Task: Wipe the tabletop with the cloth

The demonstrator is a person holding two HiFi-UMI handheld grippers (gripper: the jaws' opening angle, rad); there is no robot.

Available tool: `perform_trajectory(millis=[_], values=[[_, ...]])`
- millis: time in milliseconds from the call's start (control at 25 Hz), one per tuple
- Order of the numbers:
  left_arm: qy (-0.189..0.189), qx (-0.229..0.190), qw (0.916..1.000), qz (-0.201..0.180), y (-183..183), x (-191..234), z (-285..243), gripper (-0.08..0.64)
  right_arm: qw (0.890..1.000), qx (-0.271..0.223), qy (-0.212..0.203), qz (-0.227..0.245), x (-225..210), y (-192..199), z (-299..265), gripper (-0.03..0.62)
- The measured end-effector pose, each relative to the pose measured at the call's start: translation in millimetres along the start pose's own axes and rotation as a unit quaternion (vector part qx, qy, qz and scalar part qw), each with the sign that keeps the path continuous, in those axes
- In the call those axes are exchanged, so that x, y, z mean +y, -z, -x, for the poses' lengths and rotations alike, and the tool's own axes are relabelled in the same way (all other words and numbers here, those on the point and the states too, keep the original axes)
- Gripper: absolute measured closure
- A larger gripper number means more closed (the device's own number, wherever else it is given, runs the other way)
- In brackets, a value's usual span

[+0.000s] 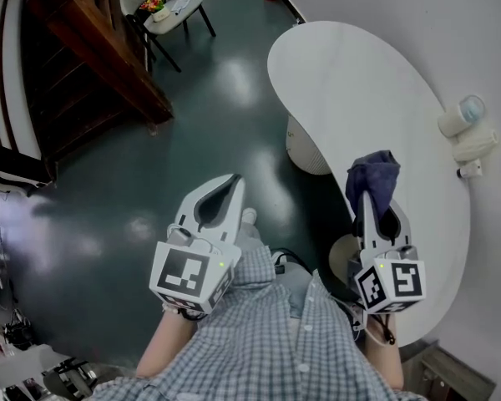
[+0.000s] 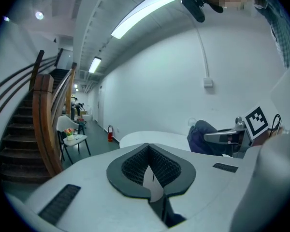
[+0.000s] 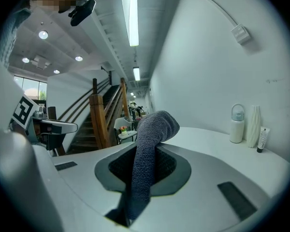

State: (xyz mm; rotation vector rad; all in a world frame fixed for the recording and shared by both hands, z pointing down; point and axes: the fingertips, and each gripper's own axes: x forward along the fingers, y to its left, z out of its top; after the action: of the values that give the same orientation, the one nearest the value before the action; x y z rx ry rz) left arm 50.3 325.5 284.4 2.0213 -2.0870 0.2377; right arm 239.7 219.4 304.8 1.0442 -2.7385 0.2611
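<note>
A dark blue-grey cloth (image 1: 373,177) hangs bunched from the tips of my right gripper (image 1: 366,197), which is shut on it above the near part of the white kidney-shaped tabletop (image 1: 359,82). In the right gripper view the cloth (image 3: 149,153) stands up between the jaws and folds over at the top, with the tabletop (image 3: 217,141) beyond it. My left gripper (image 1: 230,182) is shut and empty, held over the dark floor, off the table's left side. In the left gripper view the jaws meet at the tip (image 2: 148,147), and the cloth (image 2: 203,137) shows at the right.
A white bottle (image 1: 461,115), a white vase (image 1: 474,144) and a small tube (image 1: 470,171) lie by the wall on the table's far right. A wooden staircase (image 1: 83,48) and a chair (image 1: 163,11) stand across the dark green floor. The table's white pedestal (image 1: 305,149) is below its edge.
</note>
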Motion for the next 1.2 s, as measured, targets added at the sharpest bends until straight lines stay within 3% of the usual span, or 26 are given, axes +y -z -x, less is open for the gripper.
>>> perform_trajectory(millis=[840, 1200], values=[[0.131, 0.021, 0.9905, -0.034, -37.4, 150.1, -109.4, 0.555, 0.989, 0.001, 0.145, -0.024, 36.7, -40.2, -136.2, 0.538], [0.166, 0.014, 0.9854, -0.035, -38.0, 167.8, -126.9, 0.555, 0.979, 0.024, 0.200, -0.041, 30.1, -25.2, -145.3, 0.538]])
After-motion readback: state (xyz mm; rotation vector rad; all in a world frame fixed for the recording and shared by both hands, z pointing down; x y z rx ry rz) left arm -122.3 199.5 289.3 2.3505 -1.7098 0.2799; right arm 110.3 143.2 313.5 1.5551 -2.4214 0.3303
